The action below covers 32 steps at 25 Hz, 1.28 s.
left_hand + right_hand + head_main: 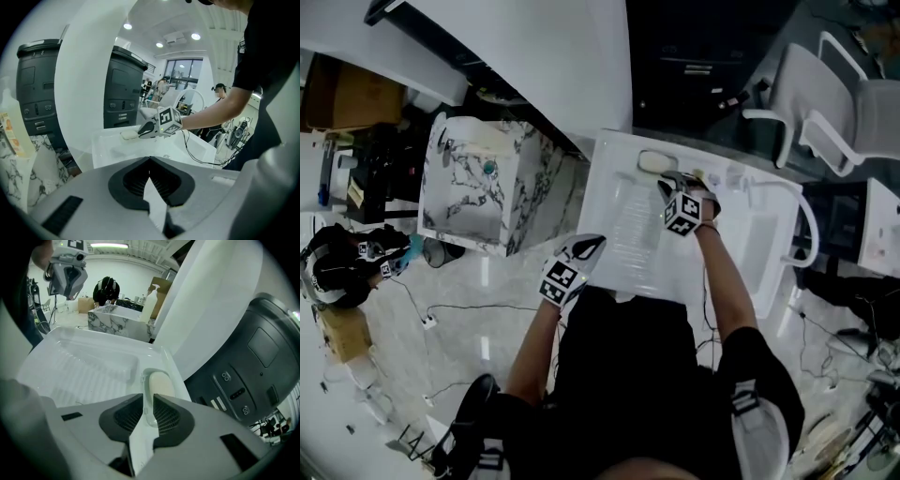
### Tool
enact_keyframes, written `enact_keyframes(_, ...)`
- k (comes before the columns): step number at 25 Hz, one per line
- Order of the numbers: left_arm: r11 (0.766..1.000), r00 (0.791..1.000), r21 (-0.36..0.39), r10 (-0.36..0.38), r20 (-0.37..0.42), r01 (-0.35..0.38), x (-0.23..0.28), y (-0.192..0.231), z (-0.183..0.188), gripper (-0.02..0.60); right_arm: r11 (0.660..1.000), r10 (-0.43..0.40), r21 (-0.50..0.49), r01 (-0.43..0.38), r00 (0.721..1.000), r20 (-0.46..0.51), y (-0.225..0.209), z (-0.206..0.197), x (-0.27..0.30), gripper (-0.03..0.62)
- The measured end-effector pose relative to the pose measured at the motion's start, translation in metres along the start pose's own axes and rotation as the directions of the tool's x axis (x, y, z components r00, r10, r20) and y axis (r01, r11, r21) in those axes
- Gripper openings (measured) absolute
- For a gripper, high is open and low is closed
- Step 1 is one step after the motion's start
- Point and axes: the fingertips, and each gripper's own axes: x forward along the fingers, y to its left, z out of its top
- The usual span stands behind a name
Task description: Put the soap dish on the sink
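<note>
Currently the right hand-held gripper (148,398) pinches the soap dish (159,382) rim on the sink (70,363); the left hand-held gripper (150,159) is clenched empty.

The sink (605,178) is glossy, smooth white, with a ribbed drainboard moulded into it. The soap dish (146,380) looks like pale translucent plastic, and the soap (160,383) in it is cream and matt. The right gripper (148,398) has a matt grey plastic body, and its fingers (127,416) are faced with black ribbed pads. The floor (469,300) is polished veined stone that mirrors the lights.
</note>
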Motion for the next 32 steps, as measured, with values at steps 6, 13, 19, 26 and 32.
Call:
enact_keyframes(6,1.0,1.0,0.002,0.005,0.014,-0.005,0.004,-0.004,0.002,0.0,0.993,-0.002,0.117,-0.004,0.999,0.049,0.002,0.002,-0.017,0.013)
enact_keyframes(13,1.0,1.0,0.018,-0.007,0.024,0.007,0.012,-0.014,0.008,0.0,0.981,-0.004,0.192,-0.015,0.995,0.098,0.008,0.004,-0.038,-0.005)
enact_keyframes(19,0.999,0.999,0.024,-0.032,0.033,0.031,0.021,-0.025,0.011,0.0,0.962,-0.027,0.274,-0.012,0.99,0.138,0.018,0.003,-0.066,-0.005)
enact_keyframes(26,0.998,0.997,0.041,-0.058,0.051,0.056,0.029,-0.033,0.02,0.0,0.937,-0.068,0.35,0.014,0.987,0.143,0.025,-0.007,-0.086,-0.005)
enact_keyframes(32,0.995,0.996,0.07,-0.077,0.055,0.073,0.032,-0.039,0.025,0.0,0.921,-0.083,0.39,0.017,0.985,0.153,0.032,-0.005,-0.098,-0.005)
